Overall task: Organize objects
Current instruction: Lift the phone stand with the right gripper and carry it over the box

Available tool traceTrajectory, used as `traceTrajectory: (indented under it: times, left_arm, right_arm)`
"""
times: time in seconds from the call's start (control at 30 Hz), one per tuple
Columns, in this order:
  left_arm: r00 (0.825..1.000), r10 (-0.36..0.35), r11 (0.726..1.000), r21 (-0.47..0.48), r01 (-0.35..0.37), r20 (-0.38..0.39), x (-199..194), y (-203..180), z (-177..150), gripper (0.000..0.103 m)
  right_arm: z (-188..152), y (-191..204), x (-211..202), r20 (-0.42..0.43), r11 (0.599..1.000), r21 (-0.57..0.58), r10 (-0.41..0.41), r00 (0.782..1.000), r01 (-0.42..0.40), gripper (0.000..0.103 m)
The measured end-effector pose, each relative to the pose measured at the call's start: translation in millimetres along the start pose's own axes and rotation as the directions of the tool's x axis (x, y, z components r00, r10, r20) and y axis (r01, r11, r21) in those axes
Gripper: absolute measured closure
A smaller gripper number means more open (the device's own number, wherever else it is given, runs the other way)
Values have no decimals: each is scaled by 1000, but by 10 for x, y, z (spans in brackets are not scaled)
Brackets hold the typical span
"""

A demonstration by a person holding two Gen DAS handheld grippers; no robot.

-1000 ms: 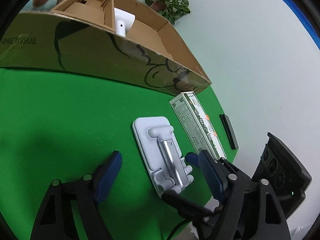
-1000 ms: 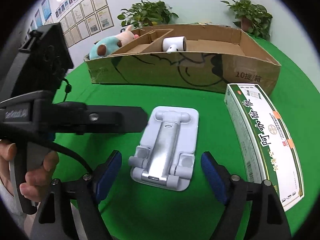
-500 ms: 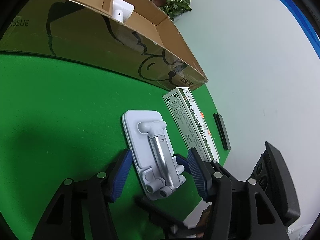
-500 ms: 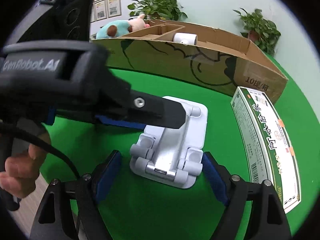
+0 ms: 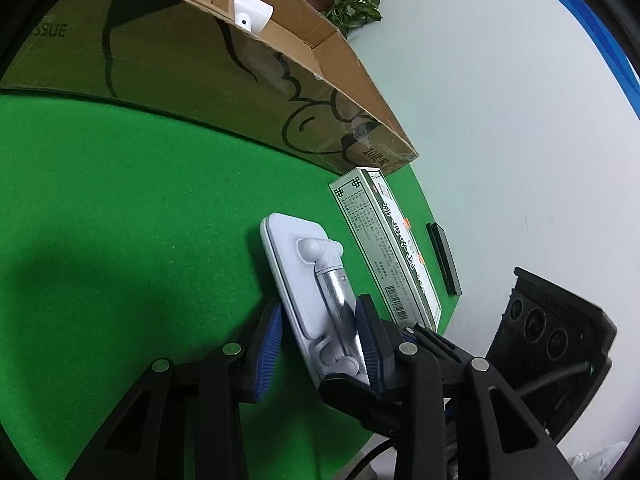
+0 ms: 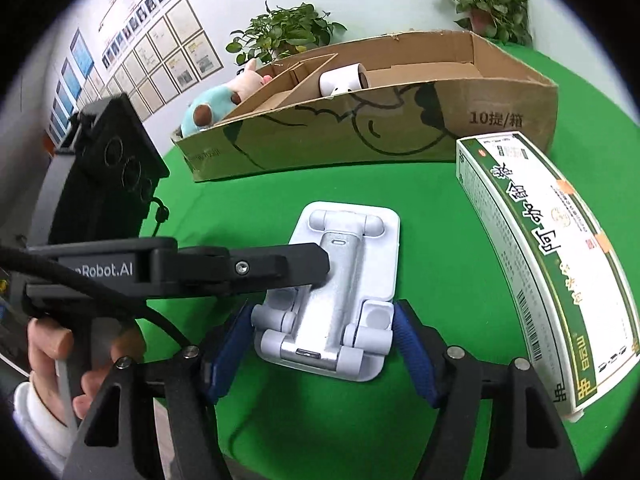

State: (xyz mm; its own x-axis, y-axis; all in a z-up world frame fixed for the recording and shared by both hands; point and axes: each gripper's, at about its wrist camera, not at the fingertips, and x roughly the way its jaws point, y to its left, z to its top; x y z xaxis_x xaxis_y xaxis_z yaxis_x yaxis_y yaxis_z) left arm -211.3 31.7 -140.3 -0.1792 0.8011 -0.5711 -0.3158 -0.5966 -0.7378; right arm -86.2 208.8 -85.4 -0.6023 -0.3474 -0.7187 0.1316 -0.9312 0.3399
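Observation:
A white folding phone stand (image 6: 352,280) with a silver arm lies on the green table (image 6: 420,200). My left gripper (image 5: 320,340) comes in from the stand's side, rolled over. Its jaws are closing, with one blue pad on the base plate's edge and the other on the silver arm. From the right wrist, its upper finger (image 6: 280,268) lies across the arm. My right gripper (image 6: 320,344) straddles the stand's near end. Its jaws are closing too, and its pads stand just off the two sides. The stand (image 5: 308,280) looks tipped up on one edge.
A long cardboard box (image 6: 400,128) stands behind, holding a white roll (image 6: 344,80) and a plush toy (image 6: 216,104). A green and white carton (image 6: 540,260) lies right of the stand. A thin black bar (image 5: 444,258) lies at the table edge. A hand (image 6: 48,344) grips the left tool.
The left jaws narrowed from wide apart onto the stand. The right gripper slid forward until its pads flank the stand's near end, and its jaws came in a little.

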Motion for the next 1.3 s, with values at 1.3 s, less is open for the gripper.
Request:
traceTrajectory:
  times: [1.3]
  left_arm:
    - [991, -24, 993, 121, 8, 135, -629, -433, 81, 93]
  right_arm:
    - [218, 378, -204, 113, 998, -69, 8, 994, 0, 35]
